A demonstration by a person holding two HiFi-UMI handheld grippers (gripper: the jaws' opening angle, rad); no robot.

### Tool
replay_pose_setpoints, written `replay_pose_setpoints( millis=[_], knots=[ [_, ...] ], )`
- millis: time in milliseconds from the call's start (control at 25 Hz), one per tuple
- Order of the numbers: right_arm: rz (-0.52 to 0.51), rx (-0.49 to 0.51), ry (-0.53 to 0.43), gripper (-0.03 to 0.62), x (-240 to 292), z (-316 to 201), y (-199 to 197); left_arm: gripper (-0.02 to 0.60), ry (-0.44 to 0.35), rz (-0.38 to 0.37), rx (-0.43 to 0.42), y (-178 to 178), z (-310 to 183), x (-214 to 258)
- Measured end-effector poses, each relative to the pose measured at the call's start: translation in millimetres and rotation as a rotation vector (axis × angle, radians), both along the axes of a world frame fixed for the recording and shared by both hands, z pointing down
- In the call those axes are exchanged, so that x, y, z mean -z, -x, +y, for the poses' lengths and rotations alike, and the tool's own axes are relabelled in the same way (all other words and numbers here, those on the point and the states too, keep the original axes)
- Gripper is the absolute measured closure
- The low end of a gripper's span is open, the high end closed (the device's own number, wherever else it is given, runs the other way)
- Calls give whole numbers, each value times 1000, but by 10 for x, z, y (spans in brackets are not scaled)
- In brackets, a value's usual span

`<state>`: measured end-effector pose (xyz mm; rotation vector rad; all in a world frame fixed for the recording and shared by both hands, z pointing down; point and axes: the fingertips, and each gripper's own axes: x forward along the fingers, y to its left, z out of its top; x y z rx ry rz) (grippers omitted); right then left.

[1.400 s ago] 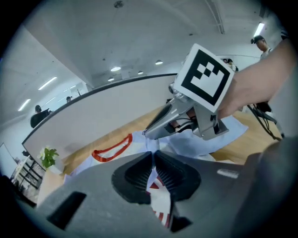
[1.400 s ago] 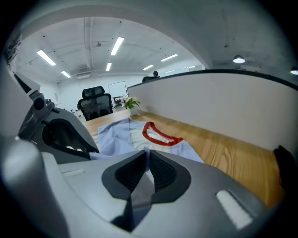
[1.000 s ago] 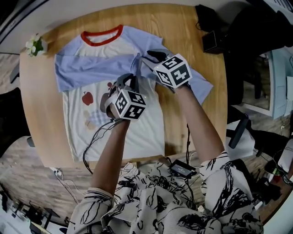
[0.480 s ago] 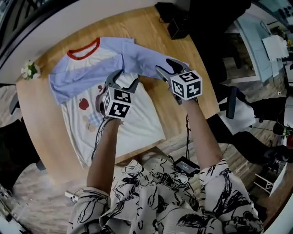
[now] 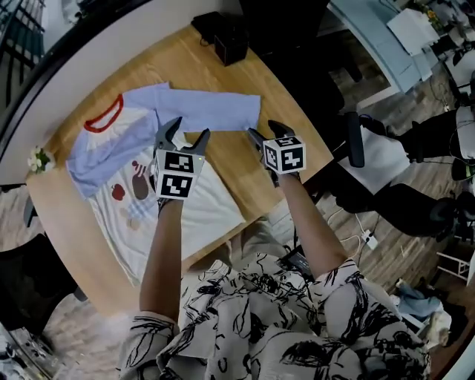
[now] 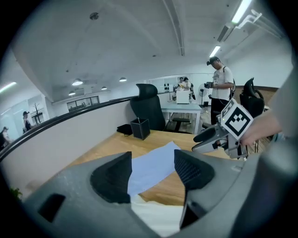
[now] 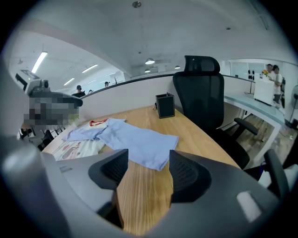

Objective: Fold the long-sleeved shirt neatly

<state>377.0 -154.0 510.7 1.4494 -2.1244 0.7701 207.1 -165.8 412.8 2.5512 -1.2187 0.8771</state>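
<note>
The left tongs [image 5: 185, 132] and right tongs [image 5: 265, 130] have just been opening and stand wide, nothing between them. The long-sleeved shirt [image 5: 178, 211] lies on the worktop [image 5: 249, 174], its blue sleeve [image 5: 215, 110] stretched toward the right edge.

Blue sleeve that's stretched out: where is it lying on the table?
Head view: the blue sleeve lies flat on the far side of the table, stretched rightward from the shirt, cuff end just beyond the right gripper.

My wooden surface [image 7: 195, 137] sits by a low white wall [image 6: 70, 135]. A black chair [image 7: 201, 93] stands beside it, strip lights [image 6: 242, 11] glow overhead, and planks cover the floor [image 5: 438, 182].
</note>
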Motion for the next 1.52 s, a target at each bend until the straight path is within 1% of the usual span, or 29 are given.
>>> replay_pose_setpoints(
  millis=[80, 160, 240, 320, 400, 480, 600, 680, 840, 920, 1040, 1120, 1200, 1240, 1280, 1320, 1360, 1440, 1480, 1520],
  knots=[
    [-30, -6, 27, 307, -168, -6, -57, 287, 3, -34, -36, -285, -142, -86],
    [-67, -45, 77, 303, -327, -40, -147, 284, 12, -59, -61, -584, -312, -182],
    [-107, -104, 134, 304, -462, -87, -197, 282, 31, -79, -65, -806, -450, -247],
    [-116, -124, 165, 312, -570, -138, -140, 282, 50, -94, -64, -953, -547, -318],
    [-80, -105, 169, 344, -646, -194, -70, 282, 63, -111, -76, -1095, -624, -402],
    [-22, -77, 182, 385, -713, -214, -41, 282, 73, -135, -94, -1226, -699, -498],
    [25, -97, 194, 503, -784, -208, -87, 282, 97, -178, -122, -1360, -819, -666],
    [31, -97, 185, 557, -800, -217, -125, 284, 114, -201, -155, -1474, -902, -791],
    [2, -45, 209, 563, -833, -202, -124, 291, 177, -242, -256, -1786, -1015, -1120],
    [-16, -27, 223, 563, -841, -194, -100, 312, 230, -283, -333, -1929, -1028, -1335],
    [-24, -19, 222, 563, -833, -203, -78, 351, 341, -370, -463, -2059, -969, -1701],
    [-24, -16, 221, 563, -830, -195, -90, 370, 355, -404, -515, -2142, -968, -1810],
    [-25, -12, 223, 563, -833, -187, -114, 372, 355, -408, -544, -2250, -976, -1840],
    [-26, -11, 224, 563, -833, -185, -122, 378, 359, -412, -550, -2295, -978, -1850],
    [-25, -10, 223, 563, -832, -183, -125, 403, 368, -420, -549, -2320, -977, -1870],
    [-24, -8, 222, 563, -831, -179, -123, 445, 382, -426, -541, -2332, -975, -1899],
    [-23, -6, 221, 563, -832, -174, -118, 472, 399, -421, -523, -2338, -976, -1926],
    [-41, -7, 236, 563, -846, -155, -106, 540, 421, -398, -477, -2341, -982, -1937],
    [-64, -16, 247, 563, -847, -153, -114, 555, 416, -396, -464, -2339, -984, -1917],
    [-91, -35, 251, 563, -823, -174, -153, 557, 399, -397, -453, -2343, -1004, -1871]
  ],
)
